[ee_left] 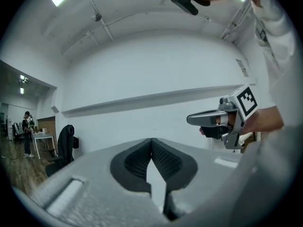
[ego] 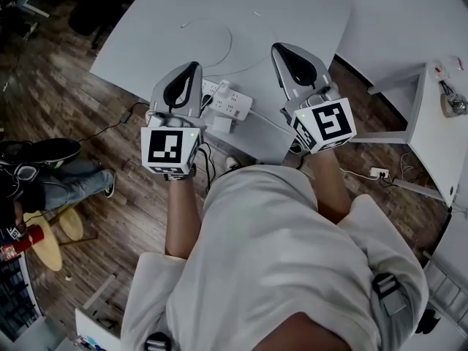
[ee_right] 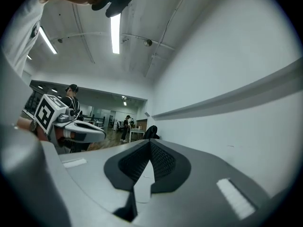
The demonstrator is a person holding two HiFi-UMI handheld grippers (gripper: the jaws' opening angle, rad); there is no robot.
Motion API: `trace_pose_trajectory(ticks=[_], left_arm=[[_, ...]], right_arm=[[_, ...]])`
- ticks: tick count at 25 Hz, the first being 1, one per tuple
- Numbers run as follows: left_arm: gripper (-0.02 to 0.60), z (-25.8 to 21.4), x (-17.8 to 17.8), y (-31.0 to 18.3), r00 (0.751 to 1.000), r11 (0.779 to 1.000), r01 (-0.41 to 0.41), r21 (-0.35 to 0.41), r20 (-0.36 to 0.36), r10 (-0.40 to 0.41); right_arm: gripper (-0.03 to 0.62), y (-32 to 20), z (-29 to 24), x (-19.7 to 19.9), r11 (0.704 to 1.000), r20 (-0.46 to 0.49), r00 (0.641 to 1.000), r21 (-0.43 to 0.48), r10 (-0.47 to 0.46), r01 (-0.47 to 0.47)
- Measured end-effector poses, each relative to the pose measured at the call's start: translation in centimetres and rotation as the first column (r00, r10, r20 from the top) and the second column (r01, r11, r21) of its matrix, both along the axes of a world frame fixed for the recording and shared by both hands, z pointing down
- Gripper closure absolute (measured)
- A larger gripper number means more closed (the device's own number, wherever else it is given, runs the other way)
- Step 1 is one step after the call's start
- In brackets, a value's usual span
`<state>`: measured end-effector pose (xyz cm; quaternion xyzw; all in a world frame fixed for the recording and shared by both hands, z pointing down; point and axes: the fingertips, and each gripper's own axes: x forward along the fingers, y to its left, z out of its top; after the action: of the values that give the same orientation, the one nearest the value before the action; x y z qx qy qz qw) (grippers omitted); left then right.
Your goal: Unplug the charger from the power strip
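Hovering: two hand-held grippers hang side by side above a white table (ego: 278, 13), with the task's hardware lying between them.
Left gripper (ego: 194, 66): jaws pressed fully together with nothing between them. Its own view looks out at a bare wall (ee_left: 142, 65), not at the table.
Right gripper (ego: 282, 48): likewise closed tight and empty, and aimed at the same wall.
Power strip (ego: 234, 104): flat on the table near its front edge, long axis running from 10 o'clock to 4 o'clock in the head view.
Charger (ego: 221, 88): apparently the white block standing on the strip's 10 o'clock end, seemingly not yet pulled. Its seating in the socket is too small to confirm.
Key relation: the charger sits at about 4 o'clock from the left gripper's tips and 8 o'clock from the right's. The left is nearer.
Hand pose: both forearms extend forward from the torso, and both grippers are held level, pointing toward 12 o'clock.
Next move, as judged: open a jaw, tip down, and close on the block, while the other gripper pins the strip.
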<state>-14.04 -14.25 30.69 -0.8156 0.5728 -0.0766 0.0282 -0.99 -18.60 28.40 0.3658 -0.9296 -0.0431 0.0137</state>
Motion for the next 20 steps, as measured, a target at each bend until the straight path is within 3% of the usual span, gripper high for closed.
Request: trace_pose_trajectory(ticks=[5,20], left_arm=[[0.577,-2.7,-0.9,0.4,0.997,0.997,0.053,0.063,-0.058,-0.049],[0.577,-3.5,-0.3,1.3,0.998,0.998,0.032,0.063,-0.048,-0.029]], right_arm=[[0.592,0.5,-2.4,-0.4,1.0,0.012,1.0,0.022,-0.023,0.023],[0.592,1.6,-4.3,-0.7,0.998,0.026,0.999,0.053,-0.03,0.028]])
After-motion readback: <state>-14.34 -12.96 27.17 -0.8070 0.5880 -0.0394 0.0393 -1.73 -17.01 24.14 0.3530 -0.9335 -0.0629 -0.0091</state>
